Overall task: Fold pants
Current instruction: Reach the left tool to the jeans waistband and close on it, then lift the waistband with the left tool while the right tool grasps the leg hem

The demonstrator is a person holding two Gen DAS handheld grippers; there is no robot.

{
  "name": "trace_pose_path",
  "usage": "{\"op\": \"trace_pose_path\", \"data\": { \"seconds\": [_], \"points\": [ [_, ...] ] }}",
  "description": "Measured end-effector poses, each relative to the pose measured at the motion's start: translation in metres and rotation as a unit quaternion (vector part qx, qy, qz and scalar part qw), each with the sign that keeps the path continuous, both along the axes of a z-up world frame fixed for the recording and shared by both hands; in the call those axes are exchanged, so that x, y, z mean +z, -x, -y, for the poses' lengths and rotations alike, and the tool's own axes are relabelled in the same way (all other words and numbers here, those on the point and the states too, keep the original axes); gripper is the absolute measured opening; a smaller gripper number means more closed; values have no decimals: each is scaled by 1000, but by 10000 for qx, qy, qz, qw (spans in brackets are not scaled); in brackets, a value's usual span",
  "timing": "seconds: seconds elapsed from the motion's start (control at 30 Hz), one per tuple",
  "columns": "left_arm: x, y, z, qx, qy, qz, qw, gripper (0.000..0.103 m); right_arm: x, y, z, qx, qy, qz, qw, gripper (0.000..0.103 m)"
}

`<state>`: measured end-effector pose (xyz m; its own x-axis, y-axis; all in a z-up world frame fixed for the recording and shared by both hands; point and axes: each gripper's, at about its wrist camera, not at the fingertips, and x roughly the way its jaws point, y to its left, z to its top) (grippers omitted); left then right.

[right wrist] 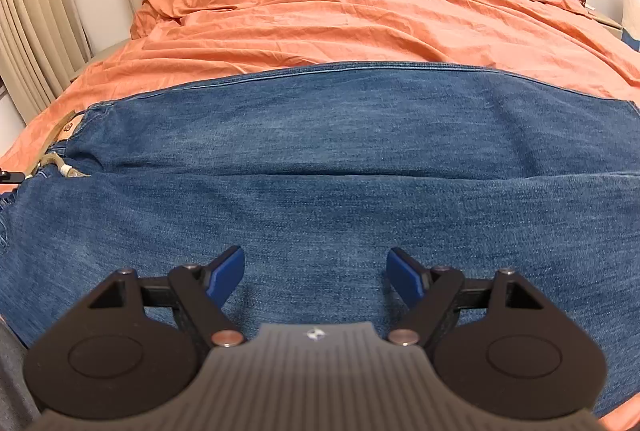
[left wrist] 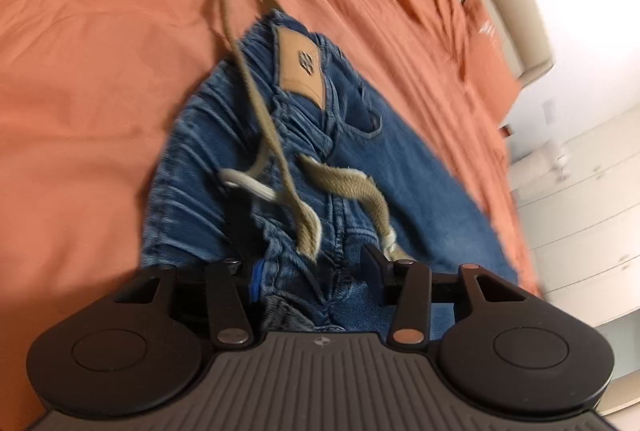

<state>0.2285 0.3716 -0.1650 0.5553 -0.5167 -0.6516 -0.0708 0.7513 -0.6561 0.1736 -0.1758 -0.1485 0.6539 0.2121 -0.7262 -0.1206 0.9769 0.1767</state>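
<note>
The left gripper point(left wrist: 314, 273) has a matte black frame with two round discs, one on each side. Between the discs sits a grey plate with fine ribs and a small round mark. Flat black link arms carry pins: silver on one side, copper colour on the other. Its finger pads point(left wrist: 254, 277) are blue. The right gripper point(right wrist: 316, 271) looks the same: black discs, ribbed grey plate with a small white logo, metal pins, and blue fingertips point(right wrist: 228, 269).

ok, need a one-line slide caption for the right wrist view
Right claw, open, poised over blue jeans laid flat across an orange duvet, waistband and drawstring at far left.
</note>
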Motion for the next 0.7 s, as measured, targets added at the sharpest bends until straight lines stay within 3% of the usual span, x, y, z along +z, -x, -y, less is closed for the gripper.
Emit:
{"op": "trace_pose_path", "data": {
  "seconds": [0.07, 0.13, 0.23, 0.3, 0.43, 0.53, 0.6, 0.7],
  "points": [
    [11, 4, 12, 120, -501, 90, 9986, 13, 1, 2, 0, -5, 7, 26, 10000, 75],
    [29, 16, 17, 365, -692, 311, 9964, 9, 3, 4, 2, -20, -7, 72, 10000, 75],
    [76, 43, 33, 628, -1483, 823, 9835, 8, 7, 9, 4, -38, -42, 172, 9998, 75],
    [92, 51, 36, 645, -1844, 828, 9772, 8, 9, 12, 5, -39, -57, 231, 9997, 75],
    [56, 34, 31, 609, -2280, 247, 9714, 8, 11, 14, 5, 0, -52, 279, 9996, 75],
    [24, 19, 27, 694, -2267, -47, 9715, 9, 9, 13, 9, -38, -119, 255, 9996, 75],
    [9, 10, 30, 597, -2449, -211, 9675, 14, 7, 12, 11, -94, -148, 212, 9996, 75],
    [16, 9, 36, 414, -2738, -289, 9605, 26, 5, 7, 11, -194, -122, 58, 9997, 75]
  ]
}}
